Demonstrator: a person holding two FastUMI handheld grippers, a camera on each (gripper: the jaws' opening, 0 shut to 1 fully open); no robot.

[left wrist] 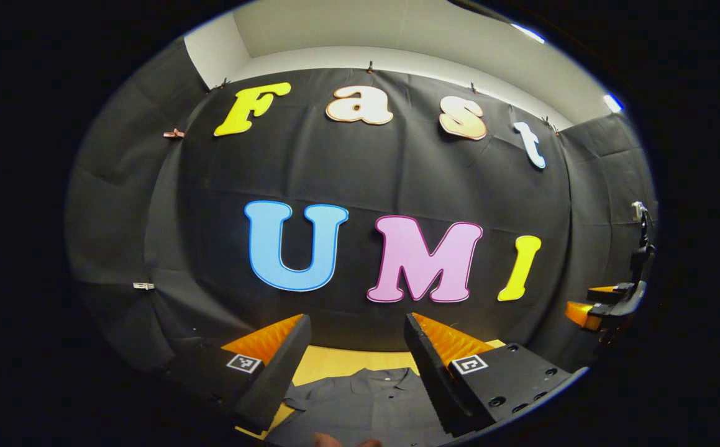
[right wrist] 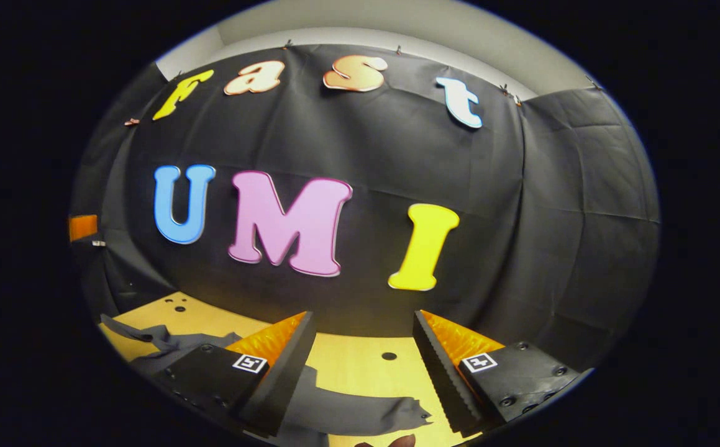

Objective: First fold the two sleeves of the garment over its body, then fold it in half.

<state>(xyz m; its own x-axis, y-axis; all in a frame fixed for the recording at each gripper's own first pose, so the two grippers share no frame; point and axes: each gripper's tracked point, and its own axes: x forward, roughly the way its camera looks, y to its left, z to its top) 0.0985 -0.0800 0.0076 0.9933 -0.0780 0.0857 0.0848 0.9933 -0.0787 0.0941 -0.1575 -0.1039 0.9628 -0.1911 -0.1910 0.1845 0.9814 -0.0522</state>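
Wooden table (right wrist: 347,366) below us carries the garment (left wrist: 360,403); its sleeve (right wrist: 360,413) stretches crosswise just beneath our right gripper (right wrist: 363,366), whose fingers stand apart, as do our left gripper's (left wrist: 356,366).

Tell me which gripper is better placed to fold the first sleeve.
Probably the right gripper: it is open with a spread sleeve lying flat on the table between its fingers. The left gripper, also open, faces the shirt's collar.

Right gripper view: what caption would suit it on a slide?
Open right gripper poised above a dark shirt sleeve spread on the wooden table.
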